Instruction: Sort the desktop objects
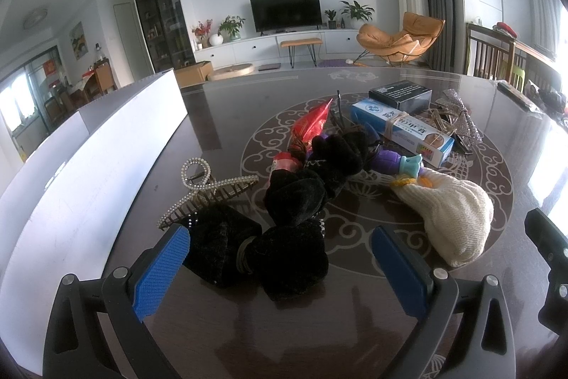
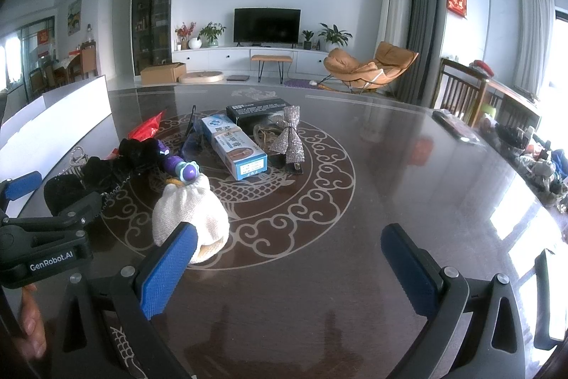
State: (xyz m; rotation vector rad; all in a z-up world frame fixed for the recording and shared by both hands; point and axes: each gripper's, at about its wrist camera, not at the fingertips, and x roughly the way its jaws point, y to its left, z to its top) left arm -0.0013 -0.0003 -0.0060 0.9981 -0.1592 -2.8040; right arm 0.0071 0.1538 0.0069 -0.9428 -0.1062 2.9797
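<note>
A pile of small objects lies on the dark patterned table. My left gripper is open, its blue pads either side of a black velvet hair bow. Beside it lie a pearl hair claw, a cream knit pouch, a purple toy, a red foil packet, a blue-white box, a black box and a glittery silver bow. My right gripper is open and empty, with the cream pouch just beyond its left pad.
A white storage box stands along the table's left side; it also shows in the right wrist view. The left gripper's body sits at the left of the right wrist view. Clutter lines the table's right edge.
</note>
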